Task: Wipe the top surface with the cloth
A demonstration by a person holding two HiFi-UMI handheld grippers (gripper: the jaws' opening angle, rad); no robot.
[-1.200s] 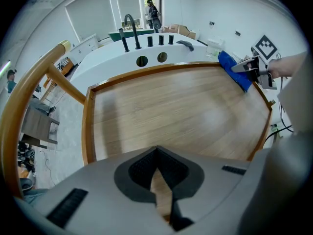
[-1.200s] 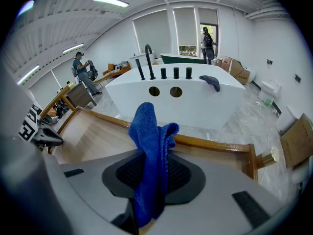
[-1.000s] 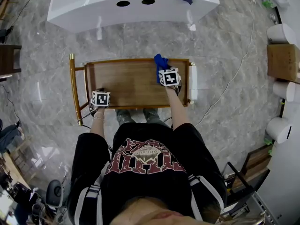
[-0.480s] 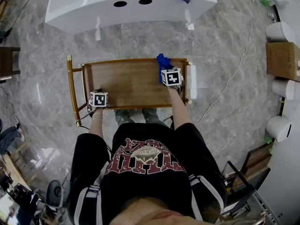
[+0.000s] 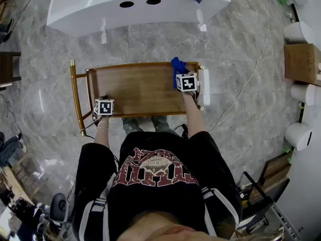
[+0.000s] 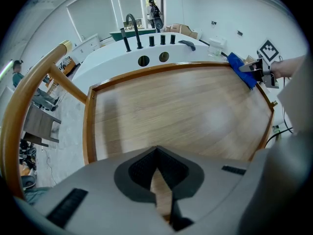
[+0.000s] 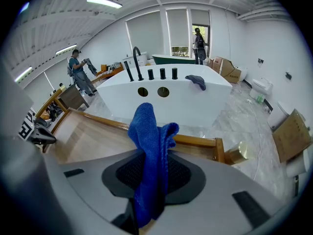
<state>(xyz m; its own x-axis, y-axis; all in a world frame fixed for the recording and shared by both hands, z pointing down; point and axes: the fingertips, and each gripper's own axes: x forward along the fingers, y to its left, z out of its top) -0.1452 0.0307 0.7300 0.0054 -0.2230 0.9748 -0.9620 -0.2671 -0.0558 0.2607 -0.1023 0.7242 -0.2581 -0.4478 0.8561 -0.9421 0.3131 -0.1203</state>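
While upright, cloth [image 7: 149, 148] between right fingers [image 7: 180, 174]

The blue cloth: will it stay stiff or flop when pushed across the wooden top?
Probably floppy: the blue cloth bunches in soft folds where the right gripper pinches it. Likely light, as the fabric looks thin. Its rough weave may drag on the wooden top.

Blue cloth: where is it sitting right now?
In the head view, the blue cloth is clamped in the right tongs at the far right corner of the wooden top.
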